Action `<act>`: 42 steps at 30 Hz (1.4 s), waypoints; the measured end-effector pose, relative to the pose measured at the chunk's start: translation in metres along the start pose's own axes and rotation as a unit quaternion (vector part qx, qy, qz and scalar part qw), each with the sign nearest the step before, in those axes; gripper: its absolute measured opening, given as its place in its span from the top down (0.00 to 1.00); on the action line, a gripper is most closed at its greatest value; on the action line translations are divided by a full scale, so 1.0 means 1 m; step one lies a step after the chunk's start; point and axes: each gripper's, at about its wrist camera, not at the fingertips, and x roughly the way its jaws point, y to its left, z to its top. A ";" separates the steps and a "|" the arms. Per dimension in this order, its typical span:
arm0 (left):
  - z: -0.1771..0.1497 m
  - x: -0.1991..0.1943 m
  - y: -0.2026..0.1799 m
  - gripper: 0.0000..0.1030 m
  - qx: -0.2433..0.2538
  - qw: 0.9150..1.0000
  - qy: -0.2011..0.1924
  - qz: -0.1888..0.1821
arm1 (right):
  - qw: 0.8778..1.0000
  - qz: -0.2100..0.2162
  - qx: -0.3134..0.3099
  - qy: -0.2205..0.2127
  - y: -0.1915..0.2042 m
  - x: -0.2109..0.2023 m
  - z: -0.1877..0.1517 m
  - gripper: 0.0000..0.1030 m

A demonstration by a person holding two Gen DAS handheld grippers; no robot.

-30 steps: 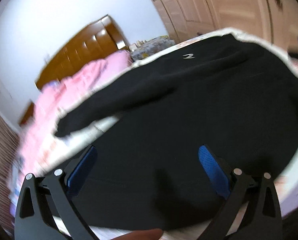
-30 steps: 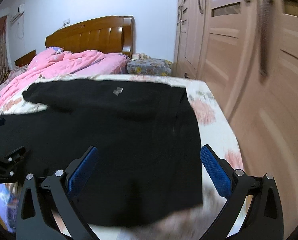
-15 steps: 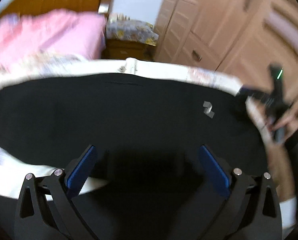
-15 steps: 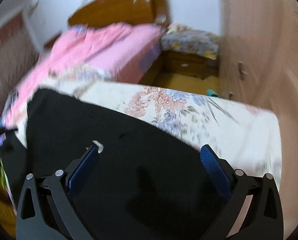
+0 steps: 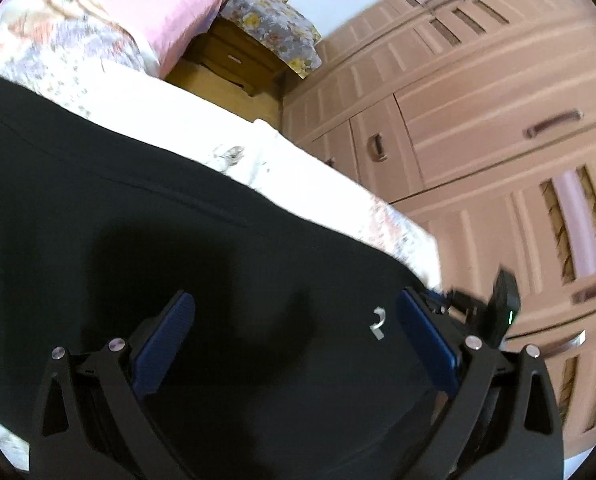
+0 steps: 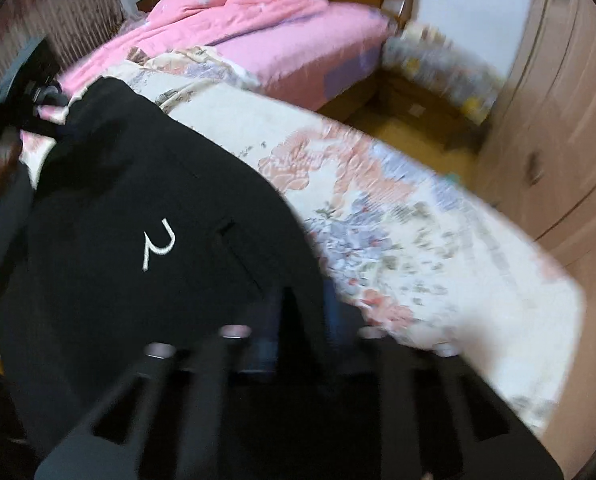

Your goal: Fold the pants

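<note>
Black pants (image 5: 178,240) lay spread flat on the floral-covered table (image 6: 437,248), long axis running diagonally from the wardrobe-side end toward the pink bed (image 6: 258,36). White logo (image 6: 158,249) marked the waist end.

Right gripper (image 6: 298,340): jaws had just been closing and stood nearly together at the pants' edge where black cloth meets the floral cover. A ridge of black fabric appeared to rise between the fingers, so the grip on the hem was probably made; motion blur prevents certainty.

Left gripper (image 5: 294,344): jaws stood wide apart, nothing between the pads, hovering over the pants with the logo (image 5: 377,322) just inside its right-hand finger. In this view the right gripper's body showed immediately beyond that finger, at the table corner, so both tools sat over the same end of the garment.

Judgement: the fabric stretches away from both grippers along its length toward the bed. The right hand is on the near edge; the left sits over cloth, not on an edge, and would need to shift sideways along the waist before pinching, to give a two-point hold for a lengthwise fold.
</note>
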 end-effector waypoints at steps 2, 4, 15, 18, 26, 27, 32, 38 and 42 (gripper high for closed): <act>0.003 0.006 -0.003 0.03 -0.012 1.000 0.000 -0.006 | 0.999 -0.022 -0.016 -0.044 0.018 -0.028 -0.010 0.90; 0.004 0.009 -0.005 0.03 -0.022 1.000 -0.002 -0.011 | 0.995 -0.048 -0.037 -0.076 0.041 -0.049 -0.019 0.90; 0.024 0.041 -0.008 0.11 -0.104 0.993 0.024 0.056 | 0.978 -0.102 -0.071 -0.168 0.107 -0.112 -0.054 0.93; 0.023 0.038 0.002 0.34 -0.122 0.990 0.026 0.067 | 0.976 -0.097 -0.080 -0.175 0.122 -0.121 -0.062 0.93; -0.049 -0.064 -0.012 0.90 -0.035 0.991 -0.122 0.040 | 0.975 -0.118 -0.070 -0.173 0.121 -0.121 -0.072 0.93; -0.078 -0.092 -0.026 0.90 0.006 0.986 -0.165 0.034 | 0.974 -0.112 -0.069 -0.186 0.124 -0.130 -0.079 0.93; -0.228 -0.163 -0.049 0.88 0.137 0.954 -0.261 0.051 | 0.970 -0.095 -0.099 -0.201 0.172 -0.162 -0.141 0.93; -0.346 -0.119 0.024 0.85 0.105 0.970 -0.189 0.109 | 0.995 -0.034 -0.059 -0.072 0.200 -0.112 -0.223 0.85; -0.359 -0.112 0.063 0.64 0.053 0.981 -0.175 0.069 | 0.991 -0.002 0.047 -0.124 0.188 -0.142 -0.240 0.41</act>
